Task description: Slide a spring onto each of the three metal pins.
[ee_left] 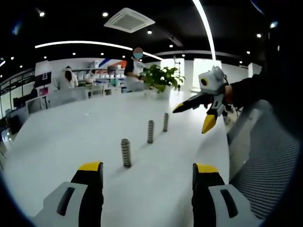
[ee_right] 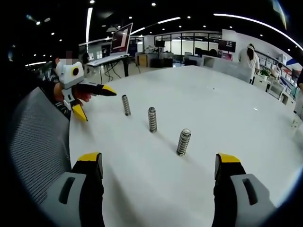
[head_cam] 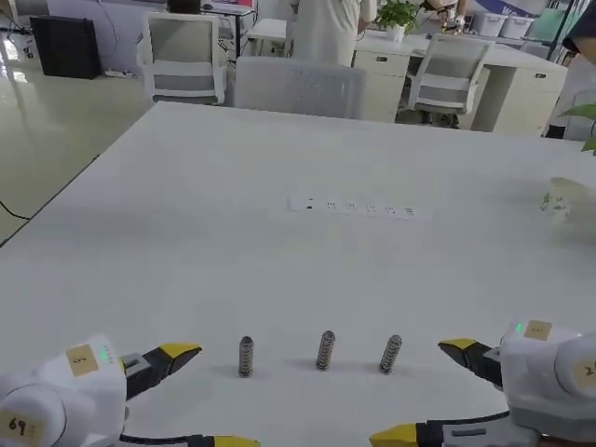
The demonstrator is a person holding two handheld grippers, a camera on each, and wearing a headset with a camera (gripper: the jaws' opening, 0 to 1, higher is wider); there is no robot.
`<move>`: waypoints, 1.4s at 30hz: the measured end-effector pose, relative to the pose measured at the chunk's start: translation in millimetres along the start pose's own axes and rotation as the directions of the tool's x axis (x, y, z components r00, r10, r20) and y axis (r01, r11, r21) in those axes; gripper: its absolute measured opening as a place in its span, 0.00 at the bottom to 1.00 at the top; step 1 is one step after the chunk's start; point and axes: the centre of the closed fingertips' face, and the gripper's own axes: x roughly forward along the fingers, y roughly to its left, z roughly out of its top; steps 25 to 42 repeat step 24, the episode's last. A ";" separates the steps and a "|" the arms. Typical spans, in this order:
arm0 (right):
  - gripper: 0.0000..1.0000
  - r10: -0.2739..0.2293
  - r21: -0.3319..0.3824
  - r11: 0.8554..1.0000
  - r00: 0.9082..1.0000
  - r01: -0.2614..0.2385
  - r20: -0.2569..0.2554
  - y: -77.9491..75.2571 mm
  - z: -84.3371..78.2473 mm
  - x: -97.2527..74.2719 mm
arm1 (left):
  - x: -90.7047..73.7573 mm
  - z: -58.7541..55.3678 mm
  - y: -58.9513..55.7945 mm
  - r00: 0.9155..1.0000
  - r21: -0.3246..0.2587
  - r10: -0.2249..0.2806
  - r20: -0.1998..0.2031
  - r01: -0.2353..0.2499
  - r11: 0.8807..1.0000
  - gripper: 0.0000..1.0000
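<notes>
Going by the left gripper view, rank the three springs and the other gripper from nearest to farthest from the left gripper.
1. Left spring: standing just ahead of the open left gripper, on its end of the row.
2. Middle spring: next along the row.
3. Right spring: at the row's far end.
4. Right gripper: beyond the row, on the opposite side, open.

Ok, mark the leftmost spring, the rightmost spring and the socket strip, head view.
leftmost spring (head_cam: 246,357), head view, middle coils
rightmost spring (head_cam: 391,355), head view, middle coils
socket strip (head_cam: 351,207), head view, its middle
</notes>
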 end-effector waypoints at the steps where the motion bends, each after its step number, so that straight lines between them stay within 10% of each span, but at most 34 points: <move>1: 0.99 0.000 0.002 1.000 1.000 0.000 -0.003 0.0 -0.8 -0.1 | 0.0 0.1 0.3 1.000 -0.001 0.001 0.001 -0.001 1.000 0.72; 42: 0.99 0.000 0.012 1.000 1.000 0.000 -0.002 0.6 0.0 -1.2 | 1.9 -0.5 -1.6 1.000 -0.004 -0.002 -0.007 0.002 1.000 0.72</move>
